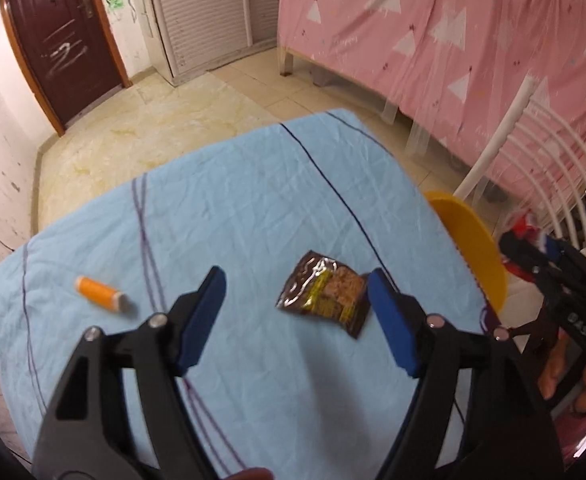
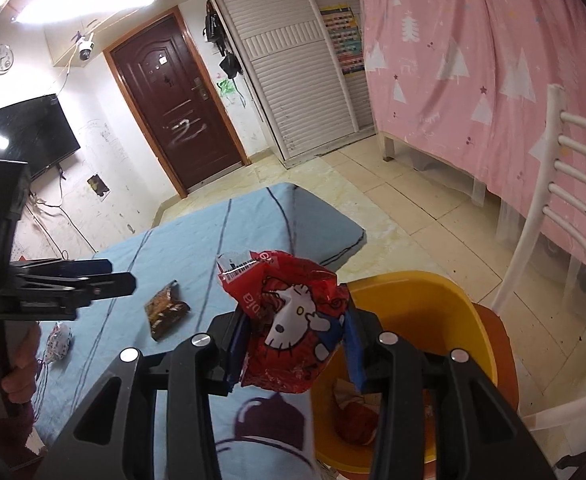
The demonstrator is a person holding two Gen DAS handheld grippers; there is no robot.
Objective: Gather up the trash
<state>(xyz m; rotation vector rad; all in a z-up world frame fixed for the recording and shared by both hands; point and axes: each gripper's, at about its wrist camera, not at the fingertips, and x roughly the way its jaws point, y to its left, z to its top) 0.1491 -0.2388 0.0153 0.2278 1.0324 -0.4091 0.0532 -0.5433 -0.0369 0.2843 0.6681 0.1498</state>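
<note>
Surface: a table under a light blue cloth [image 1: 253, 208] with thin dark lines, set on a pale tiled floor.
Left gripper [image 1: 297, 316]: jaws spread wide over the cloth with nothing between them.
Brown wrapper [image 1: 325, 300]: flat on the cloth, just inside the blue pad at 3 o'clock in the left wrist view, not pinched.
Orange tube [image 1: 99, 294]: lying on the cloth toward 9 o'clock, well apart from the wrapper.
Right gripper [image 2: 293, 344]: blue pads pressed on a crumpled red cartoon-cat bag [image 2: 289, 320].
Yellow bin [image 2: 433, 320]: on a chair seat just beside the table edge, at 4 o'clock of the held bag; some trash lies inside.
White chair [image 2: 549, 208]: its slatted back stands at 3 o'clock.
Far side: pink tree-print sheet [image 2: 473, 60], louvered doors, dark brown door [image 2: 173, 100] at 11 o'clock.
</note>
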